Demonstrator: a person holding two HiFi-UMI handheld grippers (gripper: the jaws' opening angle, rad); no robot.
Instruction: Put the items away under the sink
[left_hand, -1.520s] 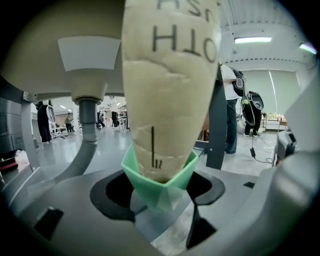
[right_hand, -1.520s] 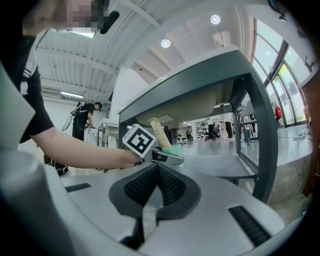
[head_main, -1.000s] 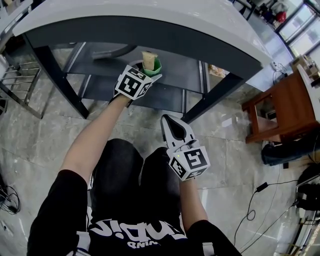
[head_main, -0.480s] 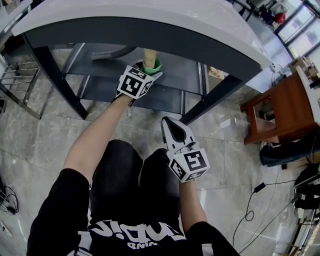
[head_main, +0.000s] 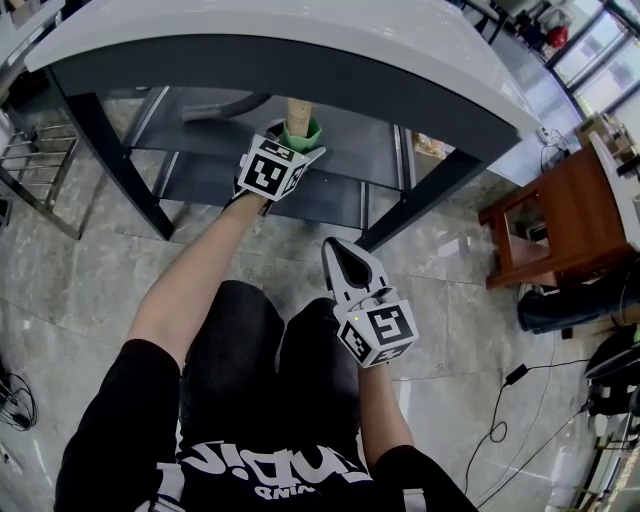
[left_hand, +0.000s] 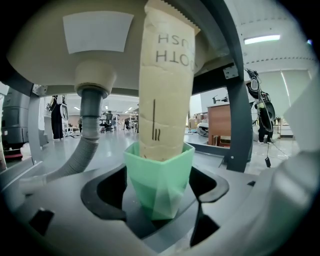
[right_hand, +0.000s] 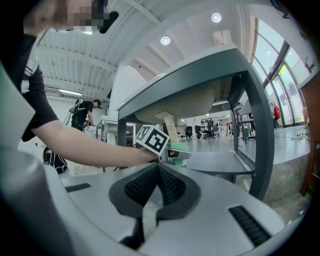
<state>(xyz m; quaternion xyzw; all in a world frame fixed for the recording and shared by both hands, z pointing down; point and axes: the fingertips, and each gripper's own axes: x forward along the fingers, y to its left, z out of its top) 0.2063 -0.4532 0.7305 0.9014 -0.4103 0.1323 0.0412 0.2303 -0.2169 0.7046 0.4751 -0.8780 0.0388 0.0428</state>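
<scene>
Now our left gripper's (head_main: 297, 150) jaws have just been opening, loose around the green cup (left_hand: 159, 180) on the shelf (head_main: 370, 150) under the sink (left_hand: 50, 60); light, top-heavy with its paper sleeve (left_hand: 166, 85), so we'd grip its stiff wall low; our right gripper (right_hand: 156, 192) is closed, empty.

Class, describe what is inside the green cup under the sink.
A tall beige paper packet stands upright in the green cup. The cup's wall hides its lower end and anything else inside.
</scene>
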